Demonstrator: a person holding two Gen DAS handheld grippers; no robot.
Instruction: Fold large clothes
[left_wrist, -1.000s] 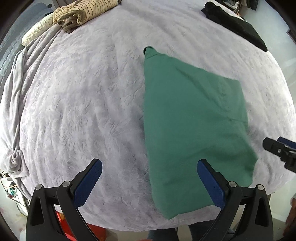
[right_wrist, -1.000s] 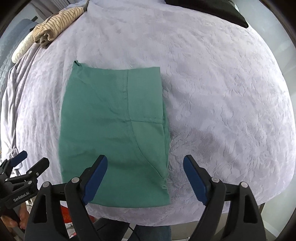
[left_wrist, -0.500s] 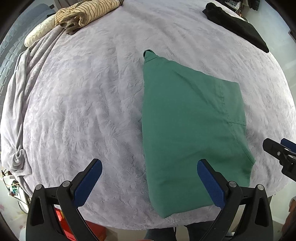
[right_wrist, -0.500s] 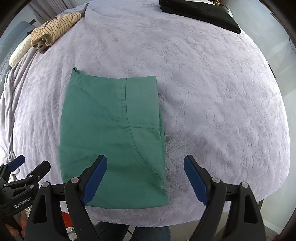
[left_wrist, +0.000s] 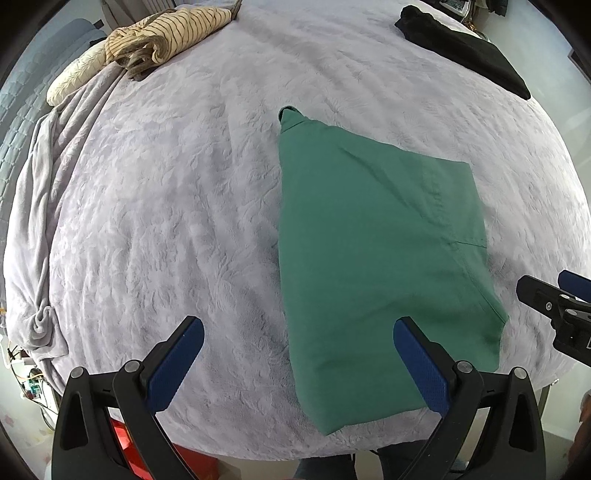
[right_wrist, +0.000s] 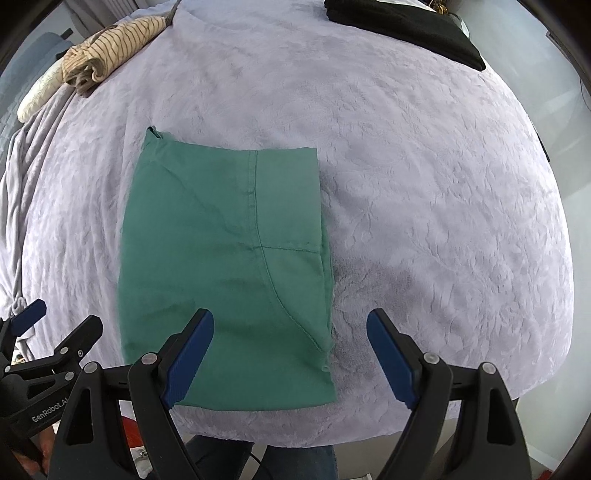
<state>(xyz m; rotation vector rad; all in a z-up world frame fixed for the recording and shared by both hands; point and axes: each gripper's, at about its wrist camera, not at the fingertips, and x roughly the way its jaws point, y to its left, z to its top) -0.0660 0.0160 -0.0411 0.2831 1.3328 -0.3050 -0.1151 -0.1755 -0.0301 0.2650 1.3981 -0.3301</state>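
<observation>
A green garment (left_wrist: 376, 258) lies folded into a rough rectangle near the front edge of the bed; it also shows in the right wrist view (right_wrist: 225, 273). My left gripper (left_wrist: 295, 365) is open and empty, held above the garment's near left corner. My right gripper (right_wrist: 290, 354) is open and empty, above the garment's near right corner. Each gripper shows at the edge of the other's view: the right one (left_wrist: 557, 306) and the left one (right_wrist: 44, 343).
The bed has a pale lilac textured cover (left_wrist: 166, 192). A striped beige garment (left_wrist: 166, 33) lies folded at the far left. A black garment (left_wrist: 465, 48) lies at the far right. A grey blanket (left_wrist: 40, 206) is bunched along the left edge.
Both grippers have drawn back and up slightly from the bed; the green garment lies still and appears a little farther away. Both stay open.
</observation>
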